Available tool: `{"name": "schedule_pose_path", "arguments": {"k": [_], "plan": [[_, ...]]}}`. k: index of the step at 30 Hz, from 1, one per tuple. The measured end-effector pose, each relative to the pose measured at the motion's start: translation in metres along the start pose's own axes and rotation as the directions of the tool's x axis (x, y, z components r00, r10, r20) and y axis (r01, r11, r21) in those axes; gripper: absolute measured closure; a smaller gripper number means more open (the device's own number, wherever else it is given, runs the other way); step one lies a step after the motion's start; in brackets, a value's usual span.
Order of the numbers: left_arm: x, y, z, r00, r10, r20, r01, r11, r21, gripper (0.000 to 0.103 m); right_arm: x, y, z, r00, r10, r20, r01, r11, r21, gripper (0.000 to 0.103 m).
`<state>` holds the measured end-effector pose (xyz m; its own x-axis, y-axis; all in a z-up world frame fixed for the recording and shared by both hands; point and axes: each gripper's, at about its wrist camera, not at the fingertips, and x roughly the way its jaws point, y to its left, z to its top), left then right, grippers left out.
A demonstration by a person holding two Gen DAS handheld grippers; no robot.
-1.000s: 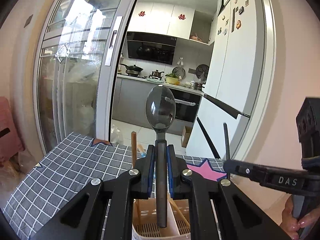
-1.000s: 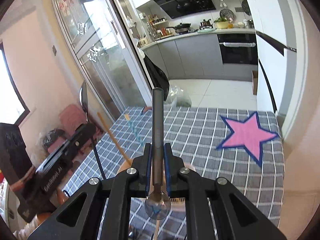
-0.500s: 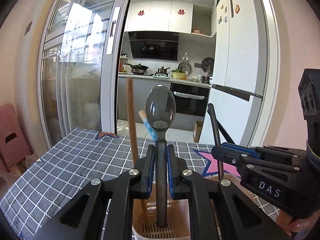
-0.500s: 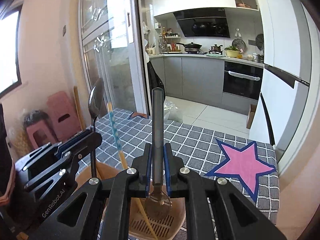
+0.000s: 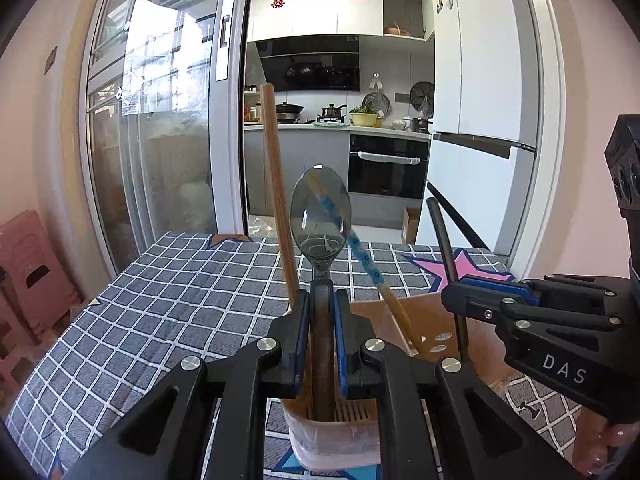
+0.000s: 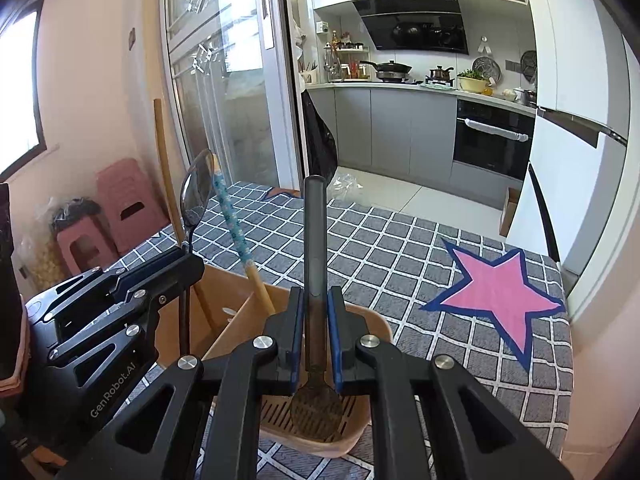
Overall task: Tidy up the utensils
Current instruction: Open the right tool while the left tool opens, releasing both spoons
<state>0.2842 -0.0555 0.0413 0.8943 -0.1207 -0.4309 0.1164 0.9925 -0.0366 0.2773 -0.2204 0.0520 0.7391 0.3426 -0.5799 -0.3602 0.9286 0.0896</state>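
Note:
My left gripper [image 5: 322, 320] is shut on the handle of a dark spoon [image 5: 320, 212], bowl upward, with the handle's end down inside the tan utensil holder [image 5: 432, 320]. My right gripper [image 6: 316, 320] is shut on a second dark spoon [image 6: 314, 220], whose bowl hangs low over the slotted floor of the holder [image 6: 380, 324]. A wooden chopstick [image 5: 276, 200] and a blue-patterned chopstick [image 5: 364, 256] stand in the holder. Each gripper shows in the other's view: the right gripper [image 5: 460, 300] at the right, the left gripper [image 6: 176, 268] at the left.
The holder stands on a grey checked tablecloth [image 6: 380, 248] with a pink star [image 6: 500, 292]. Pink stools [image 6: 120, 208] sit on the floor to the left by a glass sliding door [image 5: 160, 140]. A white fridge [image 5: 472, 120] stands beyond the table's right side.
Both grippers have sunk toward the table with their spoons. The spoons now reach deeper into the holder, and the chopsticks stand taller in both views.

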Motion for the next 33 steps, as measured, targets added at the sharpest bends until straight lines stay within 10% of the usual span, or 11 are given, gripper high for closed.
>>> {"name": "schedule_pose_path", "arguments": {"k": [18,20,21,28,33], "plan": [[-0.004,-0.004,0.009,1.000,-0.014,-0.018,0.014,1.000,0.008,0.060,-0.066,-0.019,-0.004,0.996,0.031,0.083,-0.046,0.983,0.179,0.068],[-0.004,-0.006,0.009,1.000,-0.013,-0.018,0.014,1.000,0.017,0.034,-0.074,-0.020,-0.008,0.995,0.036,0.088,-0.052,0.980,0.194,0.066],[-0.004,-0.006,0.010,1.000,-0.006,-0.019,0.007,1.000,0.016,0.000,-0.077,-0.020,-0.010,0.995,0.039,0.087,-0.056,0.979,0.198,0.066],[-0.032,-0.004,0.019,0.998,0.009,0.061,-0.009,1.000,-0.002,0.000,-0.095,-0.030,-0.026,0.995,0.040,0.092,-0.062,0.965,0.254,0.062],[-0.068,-0.002,0.017,0.997,-0.036,0.073,0.035,0.999,0.013,0.000,-0.110,-0.034,-0.043,0.995,0.062,0.077,-0.083,0.948,0.309,0.029]]}}
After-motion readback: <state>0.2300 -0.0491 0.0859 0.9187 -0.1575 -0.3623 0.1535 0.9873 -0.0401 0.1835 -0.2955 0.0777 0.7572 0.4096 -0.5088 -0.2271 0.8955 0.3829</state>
